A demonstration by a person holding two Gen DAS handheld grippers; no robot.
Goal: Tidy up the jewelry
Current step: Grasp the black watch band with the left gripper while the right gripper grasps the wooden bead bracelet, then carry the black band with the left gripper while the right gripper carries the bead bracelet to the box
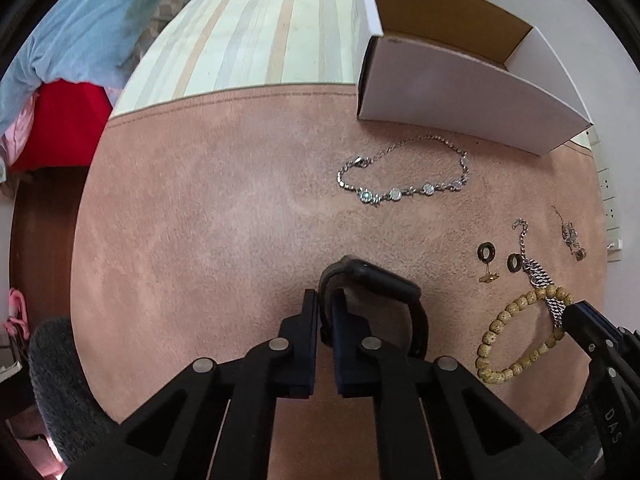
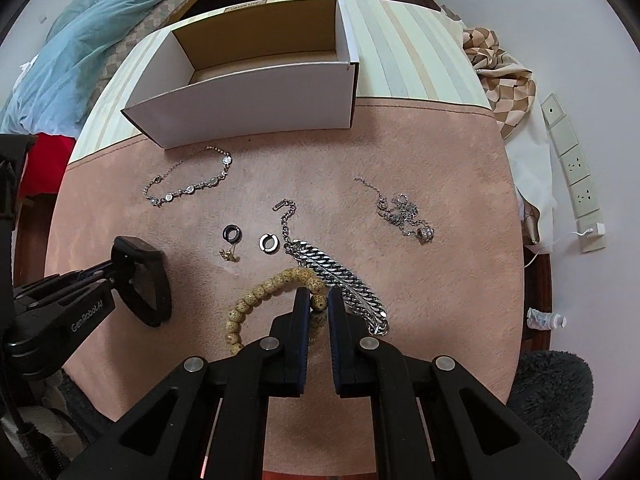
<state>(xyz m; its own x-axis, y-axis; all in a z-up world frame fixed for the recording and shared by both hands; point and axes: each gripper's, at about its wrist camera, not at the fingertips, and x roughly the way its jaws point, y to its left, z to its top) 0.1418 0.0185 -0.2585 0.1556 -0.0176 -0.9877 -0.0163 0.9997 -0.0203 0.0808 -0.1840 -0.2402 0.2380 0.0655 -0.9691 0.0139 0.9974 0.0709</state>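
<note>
Black watch (image 1: 376, 280) is clamped in left gripper (image 1: 326, 300); bead bracelet (image 2: 256, 300) is pinched by right gripper (image 2: 319, 300) — three chains, two ring earrings (image 2: 231, 233) are counted beside.

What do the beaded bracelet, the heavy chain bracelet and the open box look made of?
Beaded bracelet: matte tan beads with dark speckles, probably seed or wood. Heavy chain bracelet: polished silver-coloured metal, with bright glints on its links. Open box: cardboard, smooth white outside, plain brown inside.
</note>
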